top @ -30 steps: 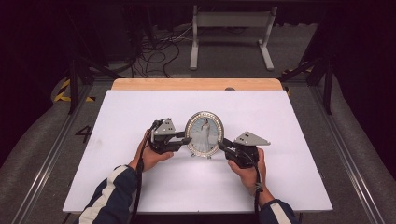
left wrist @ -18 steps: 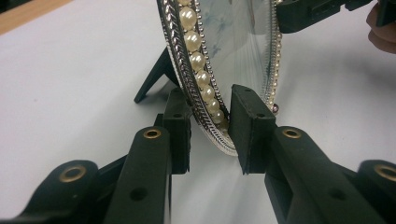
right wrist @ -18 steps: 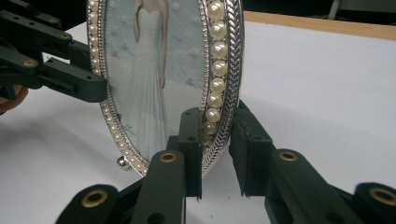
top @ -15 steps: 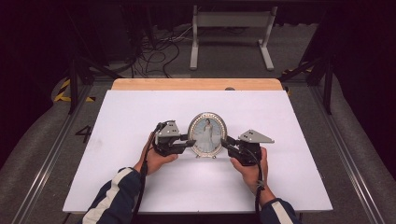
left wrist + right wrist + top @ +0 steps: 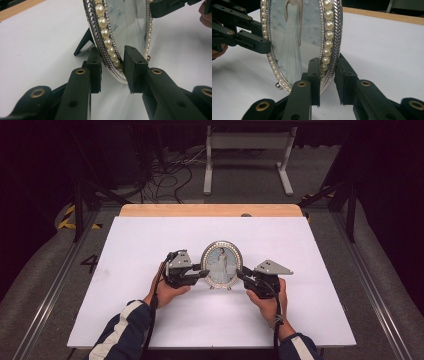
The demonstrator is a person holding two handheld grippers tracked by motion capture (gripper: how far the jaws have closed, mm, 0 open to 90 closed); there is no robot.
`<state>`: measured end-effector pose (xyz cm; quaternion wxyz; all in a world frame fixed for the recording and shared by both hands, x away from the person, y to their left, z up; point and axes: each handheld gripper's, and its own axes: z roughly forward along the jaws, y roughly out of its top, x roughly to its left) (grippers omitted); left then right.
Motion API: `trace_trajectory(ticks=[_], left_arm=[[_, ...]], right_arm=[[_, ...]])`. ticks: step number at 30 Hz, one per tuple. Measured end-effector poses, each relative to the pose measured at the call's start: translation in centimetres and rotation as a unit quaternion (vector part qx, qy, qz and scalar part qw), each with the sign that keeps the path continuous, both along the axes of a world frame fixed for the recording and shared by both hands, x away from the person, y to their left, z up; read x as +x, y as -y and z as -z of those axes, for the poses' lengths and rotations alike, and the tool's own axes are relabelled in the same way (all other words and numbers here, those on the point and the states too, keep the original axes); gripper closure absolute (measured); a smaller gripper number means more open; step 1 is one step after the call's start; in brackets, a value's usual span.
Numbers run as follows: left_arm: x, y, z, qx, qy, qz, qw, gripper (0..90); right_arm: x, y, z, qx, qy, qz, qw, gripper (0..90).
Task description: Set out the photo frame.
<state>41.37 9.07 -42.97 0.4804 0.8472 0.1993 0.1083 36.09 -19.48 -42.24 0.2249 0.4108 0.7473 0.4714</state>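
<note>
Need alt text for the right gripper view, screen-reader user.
Close-up of an oval picture frame with a pearl-and-silver rim, standing upright on a white table, its right edge between the right gripper's two black jaws. The left gripper reaches the frame's opposite edge from the left.

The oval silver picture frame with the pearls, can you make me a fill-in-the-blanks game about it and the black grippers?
1. The oval silver picture frame with a pearl border stands ____ on the white table.
2. The left gripper has its jaws around the frame's ____ rim.
3. The right gripper has one jaw in front of the rim and one ____ it.
4. The picture shows a figure in a long ____ dress.

Missing words: upright; pearl; behind; white
</note>
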Motion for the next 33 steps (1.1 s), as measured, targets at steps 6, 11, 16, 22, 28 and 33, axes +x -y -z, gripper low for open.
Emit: trace_trajectory(ticks=[6, 11, 16, 22, 28, 33], left_arm=[[-0.1, 0.0, 0.1, -0.003, 0.000, -0.003, 1.0000, 68.8], [-0.2, 0.0, 0.0, 0.001, 0.003, -0.008, 1.0000, 68.0], [-0.3, -0.1, -0.2, 0.002, 0.010, -0.016, 0.9998, 65.1], [-0.6, -0.6, -0.6, 0.003, 0.019, -0.026, 0.9995, 64.1], [-0.7, -1.1, -0.8, 0.000, 0.025, -0.033, 0.9991, 66.0], [-0.7, -1.1, -0.8, 0.000, 0.024, -0.028, 0.9993, 68.1]], right_arm=[[0.0, 0.1, 0.0, -0.005, 0.003, -0.004, 1.0000, 74.7], [0.0, 0.1, 0.0, -0.007, 0.004, -0.008, 0.9999, 74.6], [0.0, 0.1, 0.0, -0.012, 0.006, -0.010, 0.9999, 74.2], [0.0, 0.3, -0.1, -0.015, 0.007, -0.014, 0.9998, 72.9], [-0.1, 0.4, -0.2, -0.012, 0.006, -0.017, 0.9998, 73.1], [-0.1, 0.5, -0.2, -0.018, 0.008, -0.020, 0.9996, 74.6]])
